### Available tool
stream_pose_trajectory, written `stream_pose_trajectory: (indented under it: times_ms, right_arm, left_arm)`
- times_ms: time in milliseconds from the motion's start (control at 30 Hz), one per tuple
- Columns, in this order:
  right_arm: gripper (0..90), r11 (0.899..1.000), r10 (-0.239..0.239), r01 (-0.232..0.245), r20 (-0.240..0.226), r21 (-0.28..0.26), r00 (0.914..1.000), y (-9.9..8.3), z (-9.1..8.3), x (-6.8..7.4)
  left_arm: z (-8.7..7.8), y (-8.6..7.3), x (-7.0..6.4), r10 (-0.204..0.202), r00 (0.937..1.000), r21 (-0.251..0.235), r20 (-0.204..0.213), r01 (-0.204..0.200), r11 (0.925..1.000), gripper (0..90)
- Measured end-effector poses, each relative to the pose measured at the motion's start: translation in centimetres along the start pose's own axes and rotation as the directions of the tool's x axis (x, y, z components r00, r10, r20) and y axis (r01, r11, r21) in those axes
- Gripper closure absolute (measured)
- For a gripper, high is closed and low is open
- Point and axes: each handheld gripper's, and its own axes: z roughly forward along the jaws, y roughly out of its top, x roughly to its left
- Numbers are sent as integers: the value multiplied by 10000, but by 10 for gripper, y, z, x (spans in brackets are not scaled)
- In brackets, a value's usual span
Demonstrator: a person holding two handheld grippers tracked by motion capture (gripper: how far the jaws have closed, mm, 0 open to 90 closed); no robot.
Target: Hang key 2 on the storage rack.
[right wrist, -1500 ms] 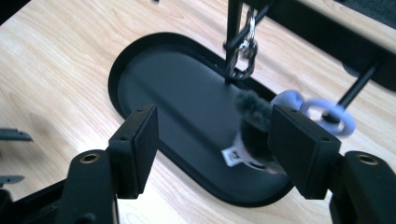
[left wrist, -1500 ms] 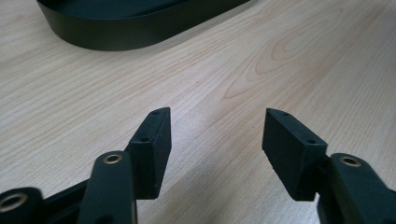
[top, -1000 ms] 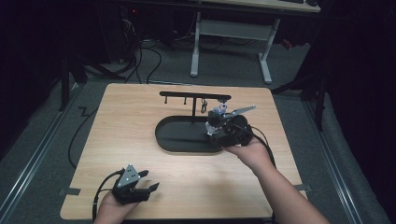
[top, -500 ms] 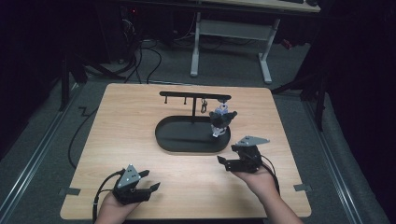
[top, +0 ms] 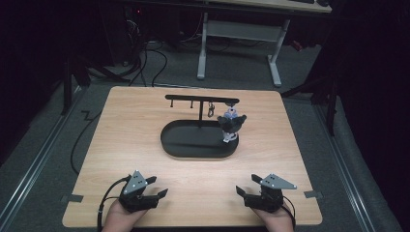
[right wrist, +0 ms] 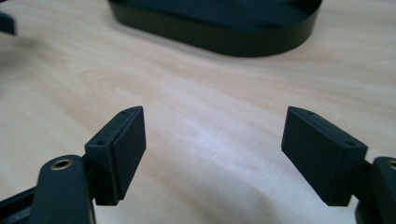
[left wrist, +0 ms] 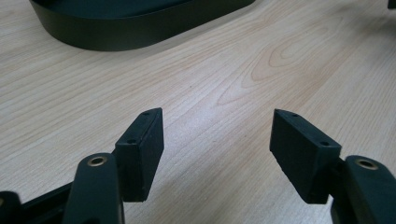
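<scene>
A black oval tray (top: pixel 193 150) with an upright rack bar (top: pixel 200 99) stands mid-table. From the bar's right end hangs a small dark figure with purple and white parts (top: pixel 231 123); a metal clip (top: pixel 211 111) hangs beside it. My left gripper (top: pixel 157 191) rests open near the front left edge, and its own view shows bare wood between its jaws (left wrist: pixel 217 154) with the tray wall (left wrist: pixel 135 32) ahead. My right gripper (top: pixel 245 186) rests open near the front right edge, nothing between its jaws (right wrist: pixel 212 154), with the tray wall (right wrist: pixel 224 32) ahead.
The wooden table (top: pixel 130 130) stands on a grey floor with cables (top: pixel 82 130) trailing at the left. A white-legged desk frame (top: pixel 237 34) stands beyond the far edge. Tape marks (top: pixel 71 197) sit at the front corners.
My right gripper let go of the small figure at the rack's right end, opened, and drew back to the front right edge. The figure stays hanging. The left gripper has not moved.
</scene>
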Motion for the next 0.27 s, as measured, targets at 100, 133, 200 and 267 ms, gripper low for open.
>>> stream_pose_trajectory:
  times_ms: [100,133,200,267]
  right_arm:
    - [212,9999,-144,144,120,51,9998,-2,1,-1]
    - [212,9999,-144,144,120,51,9998,-2,1,-1]
    - [212,9998,-172,173,62,-77,9998,0,3,-3]
    - [213,9999,-144,144,47,-90,9999,0,4,-4]
  left_arm:
    - [2,1,-3,-37,10000,-17,-31,37,10000,356]
    - [2,1,-3,-37,10000,-17,-31,37,10000,355]
    - [3,1,-4,12,10000,18,-22,-12,10000,355]
    - [3,0,-4,31,10000,64,-11,-31,10000,355]
